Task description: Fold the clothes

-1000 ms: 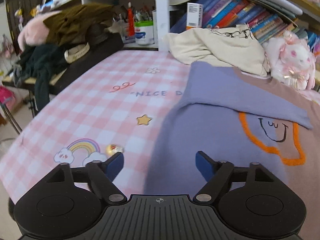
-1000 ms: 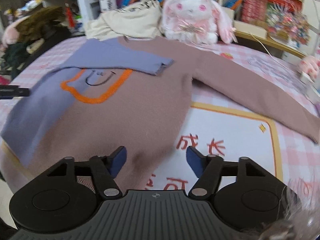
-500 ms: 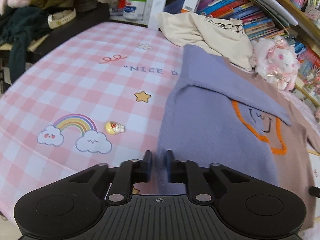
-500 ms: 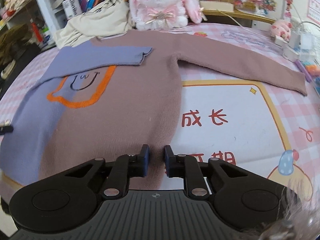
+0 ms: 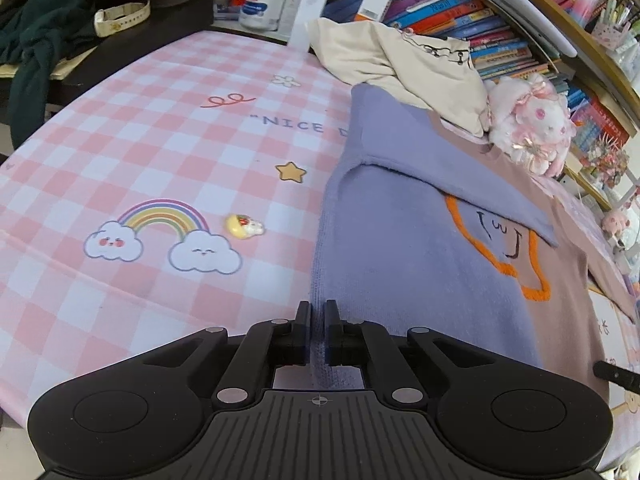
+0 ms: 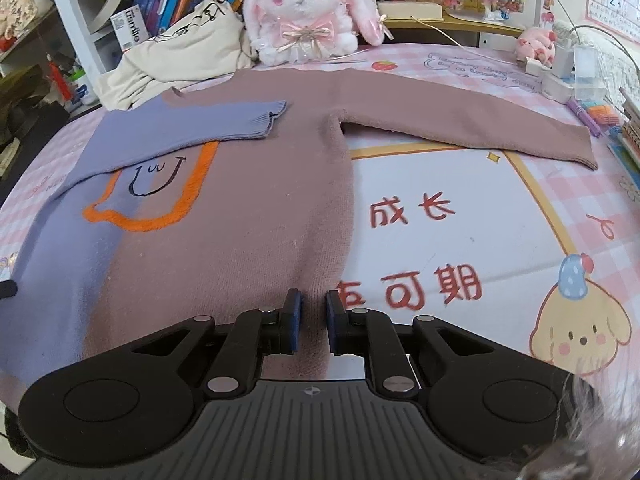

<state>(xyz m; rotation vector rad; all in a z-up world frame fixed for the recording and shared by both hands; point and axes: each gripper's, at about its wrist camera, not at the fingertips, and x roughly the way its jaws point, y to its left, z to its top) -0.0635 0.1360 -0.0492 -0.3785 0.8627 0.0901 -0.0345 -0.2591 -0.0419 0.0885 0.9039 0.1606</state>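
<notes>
Sweater (image 6: 248, 216), purple and mauve, is lying flat on the pink checked tablecloth (image 5: 120, 152). Left gripper (image 5: 318, 330) is pinching its purple hem corner; right gripper (image 6: 313, 322) is clamping narrowly on the mauve hem.

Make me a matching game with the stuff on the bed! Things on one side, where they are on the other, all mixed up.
Things:
1. purple sleeve
2. brown sleeve
3. bunny plush
4. left gripper

Places or states:
A. sitting past the sweater's collar
B. folded across the sweater's chest
C. pinching the sweater's purple hem
D. stretched out flat to the side

Pairs: 1-B, 2-D, 3-A, 4-C
</notes>
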